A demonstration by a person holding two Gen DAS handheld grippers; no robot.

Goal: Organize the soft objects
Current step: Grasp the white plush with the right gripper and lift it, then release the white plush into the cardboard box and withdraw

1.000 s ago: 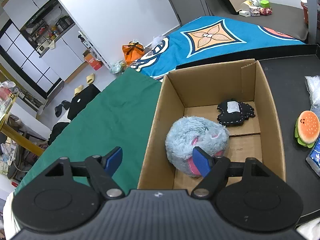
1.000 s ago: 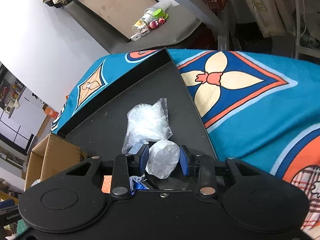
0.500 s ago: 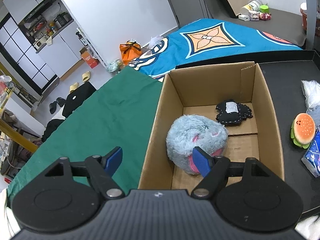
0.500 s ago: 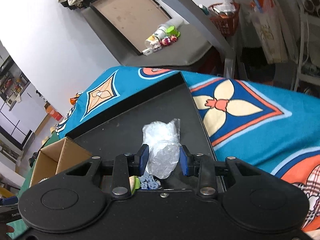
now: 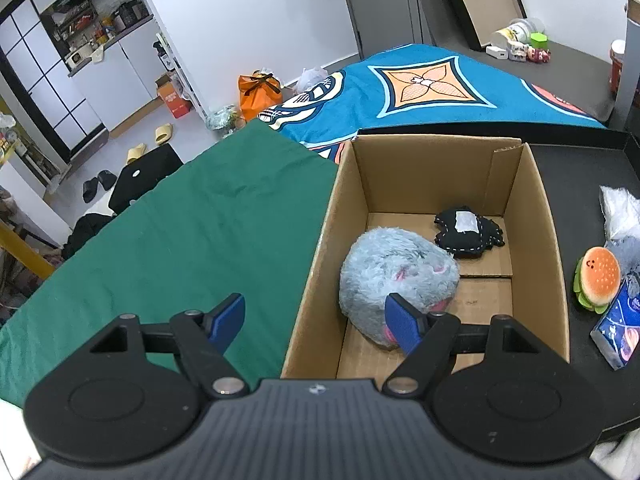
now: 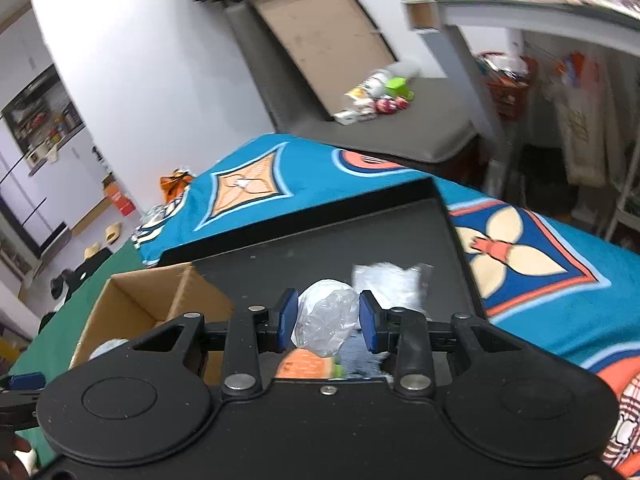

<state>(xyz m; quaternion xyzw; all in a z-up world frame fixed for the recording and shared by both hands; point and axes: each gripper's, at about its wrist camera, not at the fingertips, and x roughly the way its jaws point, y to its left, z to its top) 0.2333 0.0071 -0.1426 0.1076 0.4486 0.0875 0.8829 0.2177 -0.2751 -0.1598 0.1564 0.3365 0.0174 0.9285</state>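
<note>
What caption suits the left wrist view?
Open left tongs hover over a cardboard box holding a fluffy blue plush and black pouch.

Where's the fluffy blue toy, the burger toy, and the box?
fluffy blue toy (image 5: 398, 270), left wrist view, middle of its fur
burger toy (image 5: 598, 278), left wrist view, its bun
box (image 5: 430, 168), left wrist view, far inside wall

Right gripper (image 6: 328, 322) lifted clear bag (image 6: 326, 322) off black tray (image 6: 320, 248), away from second bag (image 6: 390, 286), rolling level.
</note>
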